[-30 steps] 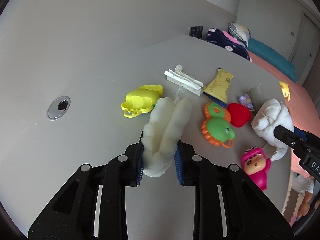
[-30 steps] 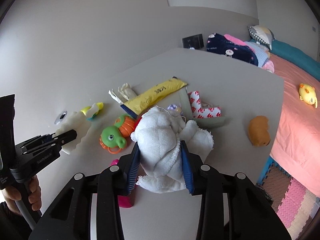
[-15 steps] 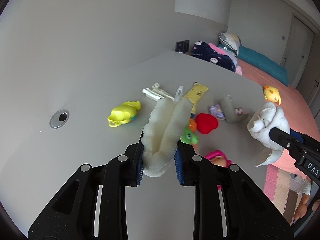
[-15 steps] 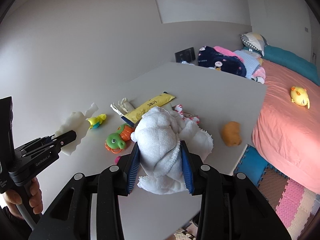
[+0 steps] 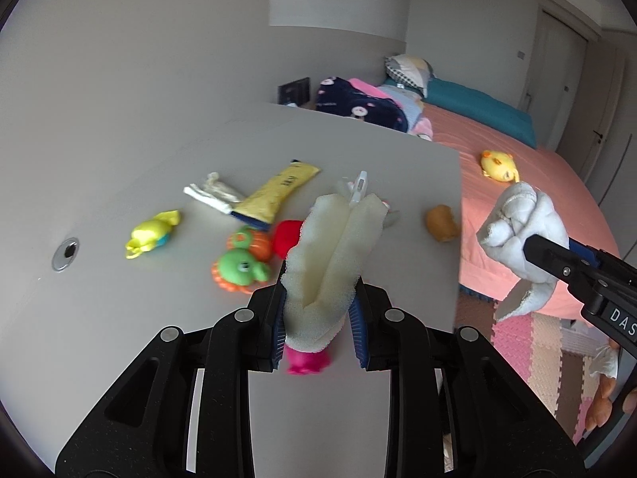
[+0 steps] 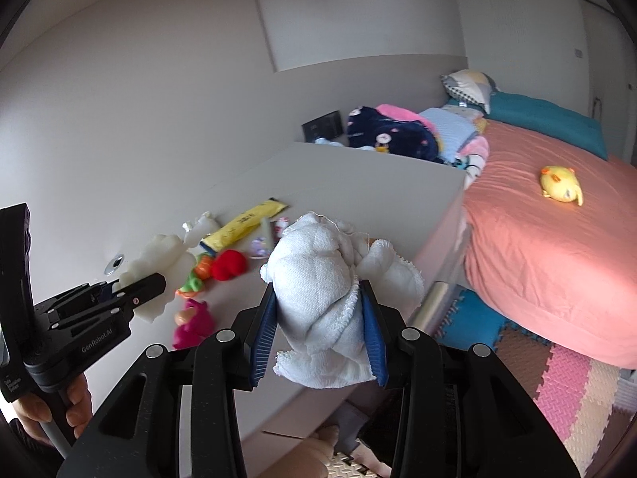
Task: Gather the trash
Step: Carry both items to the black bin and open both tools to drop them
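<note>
Left gripper (image 5: 318, 318) pinches folded foam sponge (image 5: 332, 255) between its pads; right gripper (image 6: 318, 330) clamps crumpled white cloth (image 6: 326, 290). Risk: springy foam may creep forward out of the narrow pinch. Cloth's loose tail below the jaws could snag.

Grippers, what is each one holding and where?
Left gripper pinches the folded sponge at its lower end; right gripper clamps the crumpled white cloth around its middle.

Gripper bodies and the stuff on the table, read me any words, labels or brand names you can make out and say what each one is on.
"GenRobot.AI": side of the left gripper, seen from the right wrist view.
"DAS": cut-off lettering on the right gripper body, in the left wrist view.
Small white label on the left gripper's handle: too small to read.
Yellow sachet: dark print, too blurred to read.
Sponge, white cloth: no text.
</note>
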